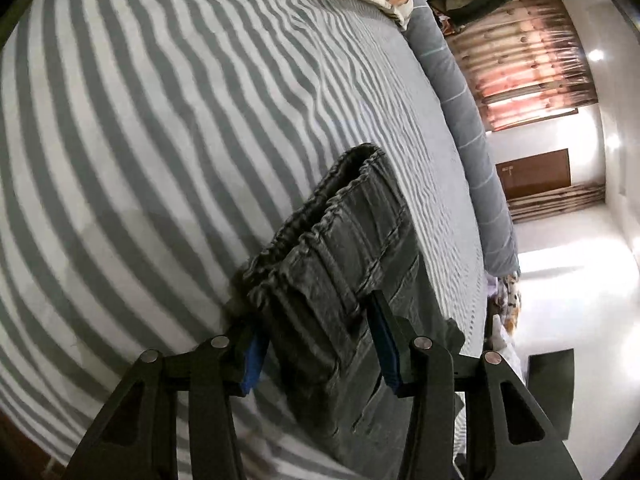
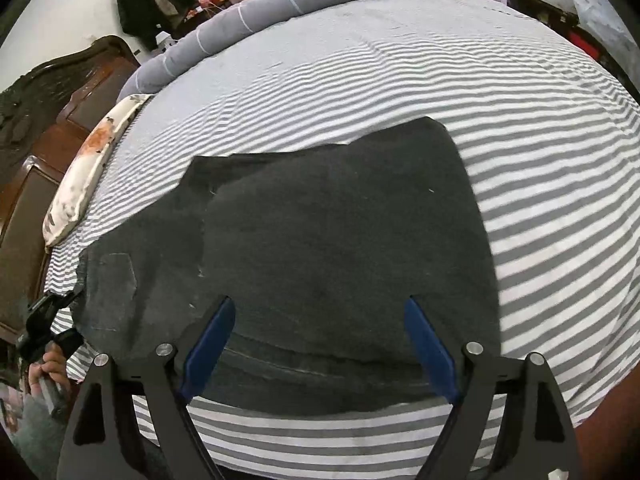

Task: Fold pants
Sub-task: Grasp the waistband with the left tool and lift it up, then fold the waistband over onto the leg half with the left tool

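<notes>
Dark grey jeans (image 2: pixel 320 240) lie folded over on the striped bedsheet (image 2: pixel 540 200). In the left wrist view the gathered waistband end of the jeans (image 1: pixel 336 248) runs between my left gripper's blue-padded fingers (image 1: pixel 316 332), and the jaws stand partly apart with the waistband between them. My right gripper (image 2: pixel 320 320) is open wide over the near edge of the folded jeans, touching nothing that I can see. The left gripper also shows in the right wrist view (image 2: pixel 52 320) at the waistband corner, held by a hand.
A grey rolled duvet (image 2: pixel 280 4) lies along the far side of the bed. A floral pillow (image 2: pixel 88 168) sits by the wooden headboard (image 2: pixel 44 128). Dark clothes (image 2: pixel 148 0) hang on the wall.
</notes>
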A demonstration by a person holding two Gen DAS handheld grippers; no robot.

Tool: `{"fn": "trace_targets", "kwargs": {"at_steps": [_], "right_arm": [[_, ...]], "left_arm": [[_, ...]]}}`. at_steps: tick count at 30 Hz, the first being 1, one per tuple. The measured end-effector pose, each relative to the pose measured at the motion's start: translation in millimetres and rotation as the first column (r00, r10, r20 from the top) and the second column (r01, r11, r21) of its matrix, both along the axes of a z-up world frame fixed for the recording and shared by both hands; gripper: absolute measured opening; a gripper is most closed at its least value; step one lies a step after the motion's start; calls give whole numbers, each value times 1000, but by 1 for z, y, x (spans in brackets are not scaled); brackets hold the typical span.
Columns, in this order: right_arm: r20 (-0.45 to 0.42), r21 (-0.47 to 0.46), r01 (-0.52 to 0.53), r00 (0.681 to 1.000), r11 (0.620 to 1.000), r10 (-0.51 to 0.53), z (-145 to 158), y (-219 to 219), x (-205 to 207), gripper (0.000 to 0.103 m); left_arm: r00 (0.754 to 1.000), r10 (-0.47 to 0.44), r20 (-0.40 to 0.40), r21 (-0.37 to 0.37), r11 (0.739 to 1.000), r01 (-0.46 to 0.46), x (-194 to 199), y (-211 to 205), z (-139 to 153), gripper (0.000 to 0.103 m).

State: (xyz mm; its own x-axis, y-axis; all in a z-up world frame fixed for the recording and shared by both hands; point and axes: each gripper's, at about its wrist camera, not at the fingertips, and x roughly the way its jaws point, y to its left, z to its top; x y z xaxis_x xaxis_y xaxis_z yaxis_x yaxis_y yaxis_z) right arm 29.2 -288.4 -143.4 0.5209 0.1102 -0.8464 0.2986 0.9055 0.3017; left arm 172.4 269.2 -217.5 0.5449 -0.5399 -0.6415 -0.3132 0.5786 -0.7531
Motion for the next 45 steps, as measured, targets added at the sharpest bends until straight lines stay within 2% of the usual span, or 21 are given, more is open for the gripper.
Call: {"fn": "trace_targets", "kwargs": {"at_steps": [2, 6, 11, 14, 16, 21, 24, 28, 30, 34, 40, 41, 42, 43, 45], "right_arm": [[9, 13, -7, 1000, 1000, 7, 2, 4, 2, 84], [29, 41, -16, 999, 999, 15, 4, 6, 2, 84], [63, 103, -1, 998, 995, -6, 8, -4, -6, 84], [89, 128, 20, 996, 992, -32, 12, -17, -15, 84], [101, 147, 41, 993, 988, -56, 13, -30, -21, 84], [118, 212, 112, 983, 971, -139, 10, -67, -44, 84], [126, 255, 157, 973, 954, -194, 6, -91, -59, 84], [123, 313, 222, 955, 923, -271, -4, -121, -74, 84], [120, 335, 246, 946, 910, -300, -9, -133, -80, 84], [120, 361, 273, 935, 892, -335, -17, -147, -90, 84], [100, 387, 307, 923, 869, -371, -32, -165, -103, 84], [94, 394, 315, 921, 863, -379, -35, -167, -105, 84], [89, 400, 322, 918, 858, -386, -37, -171, -107, 84], [84, 403, 328, 916, 854, -392, -38, -173, -108, 84], [83, 399, 333, 915, 854, -395, -37, -176, -110, 84]], "left_arm": [[999, -12, 31, 31, 999, 11, 0, -4, 8, 22], [997, -34, 76, 133, 991, 23, -2, -23, 35, 20], [984, -99, 151, 215, 974, 65, -3, -63, 93, 20], [953, -203, 226, 295, 946, 131, -6, -109, 135, 20], [924, -275, 267, 327, 927, 181, -10, -143, 158, 20], [844, -432, 317, 337, 883, 326, -16, -240, 191, 20], [800, -517, 304, 356, 840, 408, -17, -302, 192, 20], [746, -618, 248, 377, 771, 513, -22, -377, 172, 20], [716, -667, 206, 408, 723, 557, -31, -415, 154, 20], [667, -729, 157, 497, 642, 584, -47, -462, 127, 20], [602, -791, 109, 607, 532, 590, -68, -504, 103, 21], [591, -801, 97, 613, 516, 598, -73, -505, 99, 23], [583, -809, 78, 611, 500, 613, -77, -506, 93, 30], [576, -816, 54, 600, 488, 634, -77, -507, 89, 34], [561, -826, 43, 544, 491, 681, -77, -501, 89, 43]]}}
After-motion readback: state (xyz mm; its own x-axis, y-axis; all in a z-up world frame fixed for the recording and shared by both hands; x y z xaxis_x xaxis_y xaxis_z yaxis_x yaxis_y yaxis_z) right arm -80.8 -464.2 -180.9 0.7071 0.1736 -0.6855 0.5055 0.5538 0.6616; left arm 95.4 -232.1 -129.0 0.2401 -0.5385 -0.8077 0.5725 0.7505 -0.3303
